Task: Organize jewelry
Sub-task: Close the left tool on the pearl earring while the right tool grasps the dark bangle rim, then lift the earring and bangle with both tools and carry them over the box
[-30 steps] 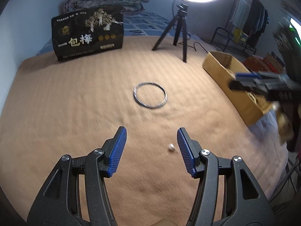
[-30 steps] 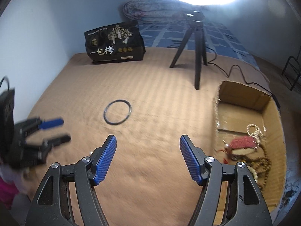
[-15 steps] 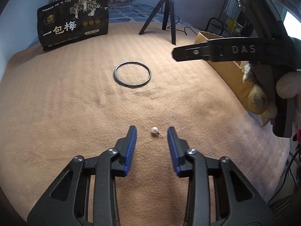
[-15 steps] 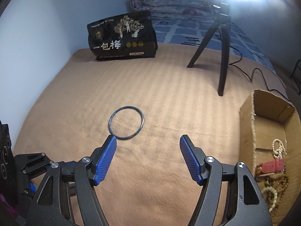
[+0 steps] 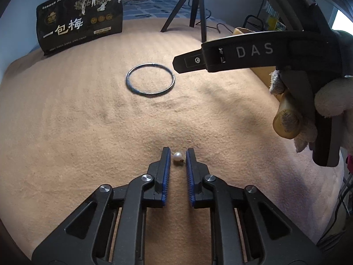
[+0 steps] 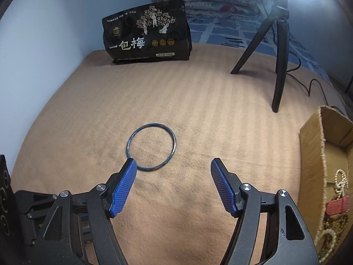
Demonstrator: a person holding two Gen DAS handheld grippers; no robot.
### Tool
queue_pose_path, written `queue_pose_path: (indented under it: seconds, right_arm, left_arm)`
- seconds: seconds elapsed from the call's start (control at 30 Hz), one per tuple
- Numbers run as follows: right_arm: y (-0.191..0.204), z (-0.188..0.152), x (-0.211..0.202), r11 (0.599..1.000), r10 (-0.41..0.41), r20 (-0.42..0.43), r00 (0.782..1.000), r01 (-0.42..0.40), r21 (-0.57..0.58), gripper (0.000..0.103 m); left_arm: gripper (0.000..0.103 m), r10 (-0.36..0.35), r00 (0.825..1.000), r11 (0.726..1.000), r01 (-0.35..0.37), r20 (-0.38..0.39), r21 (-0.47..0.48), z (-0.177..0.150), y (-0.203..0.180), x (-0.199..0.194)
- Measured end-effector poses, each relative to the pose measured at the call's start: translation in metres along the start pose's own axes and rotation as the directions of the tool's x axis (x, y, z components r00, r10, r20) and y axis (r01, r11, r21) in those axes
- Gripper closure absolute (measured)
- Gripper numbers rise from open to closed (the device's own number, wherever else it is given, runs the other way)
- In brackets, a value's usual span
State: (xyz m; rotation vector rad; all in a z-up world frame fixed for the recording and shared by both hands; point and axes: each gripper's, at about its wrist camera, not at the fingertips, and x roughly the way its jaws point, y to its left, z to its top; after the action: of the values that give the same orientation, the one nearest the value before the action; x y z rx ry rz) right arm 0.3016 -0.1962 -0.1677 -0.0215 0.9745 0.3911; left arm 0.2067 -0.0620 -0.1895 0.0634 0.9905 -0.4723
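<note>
tan blanket (image 5: 88, 132); left gripper (image 5: 178, 154) brackets pearl earring (image 5: 177, 156), contact unclear.

**Pearl stud, bangle and boxed jewelry on the tan blanket**

A small white pearl stud earring (image 5: 177, 156) is lying on the tan blanket, its short post pointing right, between the blue pads of the left claw (image 5: 178, 154). Farther off, a thin dark blue-grey metal bangle (image 6: 151, 147) is lying flat. At the right, an open cardboard box (image 6: 312, 154) is holding bead strands and a red strap.
</note>
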Motion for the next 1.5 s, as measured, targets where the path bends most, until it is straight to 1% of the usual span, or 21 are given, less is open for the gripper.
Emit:
queue_pose_path:
  seconds: [0.17, 0.33, 0.4, 0.47, 0.57, 0.7, 0.8, 1.03, 1.13, 1.3, 1.5]
  right_arm:
    - [0.006, 0.0, 0.011, 1.0, 0.002, -0.004, 1.0, -0.002, -0.016, 0.034]
    - [0.019, 0.0, 0.021, 0.998, 0.01, 0.0, 1.0, -0.01, -0.061, 0.033]
    - [0.025, 0.001, 0.024, 0.996, 0.008, -0.001, 1.0, -0.008, -0.087, 0.03]
    - [0.032, 0.001, 0.028, 0.993, -0.003, -0.003, 1.0, 0.002, -0.119, 0.027]
    - [0.04, 0.002, 0.036, 0.989, -0.013, -0.015, 1.0, 0.011, -0.145, 0.026]
    - [0.042, 0.005, 0.048, 0.99, -0.028, -0.032, 0.999, 0.023, -0.142, 0.026]
    - [0.045, 0.005, 0.055, 0.986, -0.056, -0.033, 0.998, 0.051, -0.157, 0.026]
    - [0.05, 0.006, 0.057, 0.978, -0.086, -0.042, 0.995, 0.076, -0.196, 0.027]
    - [0.05, 0.005, 0.056, 0.977, -0.093, -0.038, 0.995, 0.084, -0.194, 0.032]
    - [0.049, 0.004, 0.052, 0.978, -0.092, -0.044, 0.995, 0.082, -0.191, 0.032]
    - [0.046, -0.001, 0.039, 0.98, -0.088, -0.029, 0.996, 0.081, -0.184, 0.033]
  left_arm:
    - [0.093, 0.014, 1.0, 1.0, -0.014, 0.008, -0.013, -0.002, 0.005, -0.001]
    - [0.093, 0.026, 1.0, 0.999, -0.025, 0.013, -0.022, -0.006, 0.015, -0.005]
    - [0.094, 0.034, 0.999, 0.999, -0.034, 0.016, -0.03, -0.008, 0.02, -0.008]
    - [0.094, 0.036, 0.999, 0.999, -0.036, 0.017, -0.039, -0.009, 0.026, -0.01]
    - [0.094, 0.038, 0.999, 0.998, -0.038, 0.018, -0.046, -0.011, 0.031, -0.011]
    - [0.094, 0.038, 0.999, 0.998, -0.037, 0.022, -0.055, -0.013, 0.036, -0.014]
    - [0.094, 0.034, 0.999, 0.998, -0.032, 0.024, -0.061, -0.013, 0.038, -0.015]
    - [0.094, 0.029, 0.999, 0.996, -0.027, 0.028, -0.08, -0.014, 0.042, -0.016]
    - [0.094, 0.031, 0.999, 0.996, -0.029, 0.03, -0.086, -0.014, 0.043, -0.017]
    - [0.094, 0.039, 0.999, 0.994, -0.035, 0.036, -0.102, -0.014, 0.044, -0.019]
    - [0.094, 0.049, 0.998, 0.993, -0.043, 0.046, -0.112, -0.012, 0.045, -0.025]
